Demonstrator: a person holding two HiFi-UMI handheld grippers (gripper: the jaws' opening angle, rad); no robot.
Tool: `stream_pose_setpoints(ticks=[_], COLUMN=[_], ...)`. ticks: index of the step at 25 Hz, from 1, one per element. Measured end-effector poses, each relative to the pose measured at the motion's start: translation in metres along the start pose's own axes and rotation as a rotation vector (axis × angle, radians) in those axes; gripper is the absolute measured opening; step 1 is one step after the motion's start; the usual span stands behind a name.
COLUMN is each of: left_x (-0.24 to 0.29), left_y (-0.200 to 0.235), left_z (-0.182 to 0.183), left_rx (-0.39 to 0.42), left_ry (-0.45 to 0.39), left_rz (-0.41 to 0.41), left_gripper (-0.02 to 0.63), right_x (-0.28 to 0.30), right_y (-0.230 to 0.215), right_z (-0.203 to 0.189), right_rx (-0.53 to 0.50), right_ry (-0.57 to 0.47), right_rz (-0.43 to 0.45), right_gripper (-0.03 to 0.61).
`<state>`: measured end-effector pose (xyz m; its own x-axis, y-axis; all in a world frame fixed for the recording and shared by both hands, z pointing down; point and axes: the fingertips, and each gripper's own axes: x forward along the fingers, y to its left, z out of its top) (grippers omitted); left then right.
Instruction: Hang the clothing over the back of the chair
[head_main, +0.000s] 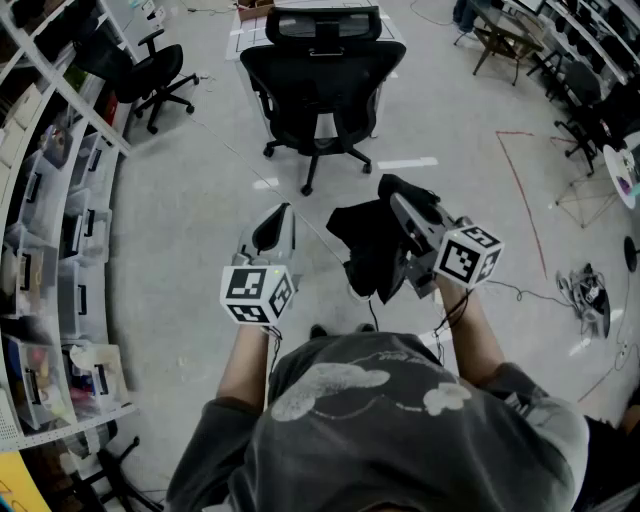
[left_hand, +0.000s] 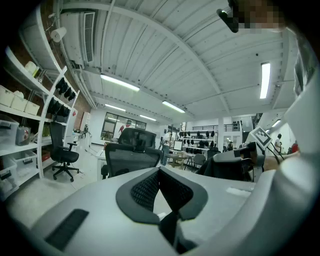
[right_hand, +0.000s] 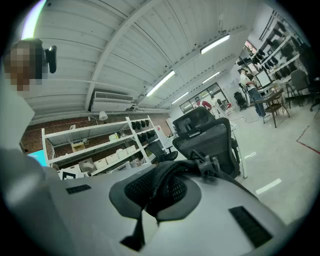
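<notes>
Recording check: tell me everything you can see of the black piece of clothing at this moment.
The clothing is black, soft-looking fabric, bunched rather than spread. The right claw is shut on one fold, and the rest droops below it, off the floor. A small knotted bit, maybe a cord, shows near the pinched part. The left claw is beside it, apart. It hangs in front of the person, short of the black chair, whose back is bare.
</notes>
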<state>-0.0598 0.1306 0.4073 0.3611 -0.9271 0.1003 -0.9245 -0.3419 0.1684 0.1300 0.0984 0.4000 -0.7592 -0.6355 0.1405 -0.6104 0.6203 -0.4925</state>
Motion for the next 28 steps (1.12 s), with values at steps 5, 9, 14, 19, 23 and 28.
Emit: stream_pose_setpoints(ticks=[5,9,14,19,23,28], left_x=[-0.001,-0.008,-0.025,-0.041,-0.038,-0.03], left_y=[-0.002,-0.002,0.013,0.041,0.061,0.066], left_z=[-0.008,-0.025,-0.04,-0.044,-0.041,-0.035], left_rx=[-0.009,-0.042,-0.071,-0.044,-0.049,-0.055], left_ry=[0.017,0.049,0.081,0.083,0.082,0.058], left_rz=[-0.012,-0.019,-0.006,-0.001,0.005,-0.006], left_gripper=[0.002,0.002,0.002,0.002,0.002,0.002], right_x=[-0.002,-0.004,0.002,0.014,0.017,0.023], right_y=[0.0,-0.002,-0.002,0.009,0.015,0.026], right_z=[-0.002,-0.009,-0.019,-0.023,-0.021,-0.005], right_rx=[-0.004,0.023,0.055,0.05,0.051,-0.002], right_ry=[0.0,-0.005,-0.012,-0.061,-0.076,-0.088], right_rz=[-0.005,-0.023,-0.042,-0.053,-0.065,-0.027], right_gripper=[-0.003,-0.003,-0.003,-0.003,-0.003,-0.003])
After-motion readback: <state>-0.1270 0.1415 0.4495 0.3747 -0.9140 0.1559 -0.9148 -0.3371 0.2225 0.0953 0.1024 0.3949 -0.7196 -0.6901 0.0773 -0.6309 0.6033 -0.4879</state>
